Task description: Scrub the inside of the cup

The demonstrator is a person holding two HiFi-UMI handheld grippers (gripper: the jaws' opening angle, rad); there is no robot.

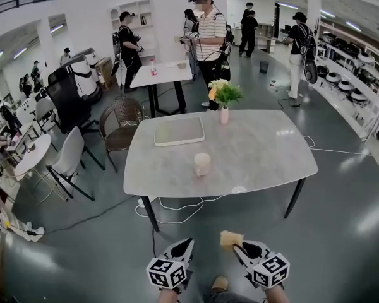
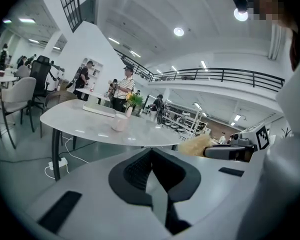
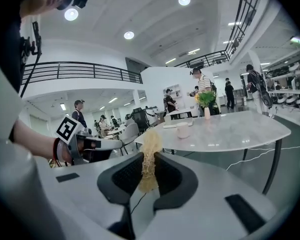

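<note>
Pale cup (image 1: 202, 164) is standing on the table (image 1: 271, 163), far ahead of us; we are clenching a scrubber (image 1: 230, 238) in the right gripper (image 1: 239, 250), near and slightly right of it, the left gripper (image 1: 184, 245) closed, empty.

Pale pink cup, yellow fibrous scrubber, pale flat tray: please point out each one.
Pale pink cup (image 1: 202, 167): head view, side wall.
Yellow fibrous scrubber (image 3: 151, 141): right gripper view, upper part.
Pale flat tray (image 1: 179, 131): head view, bare middle.
</note>
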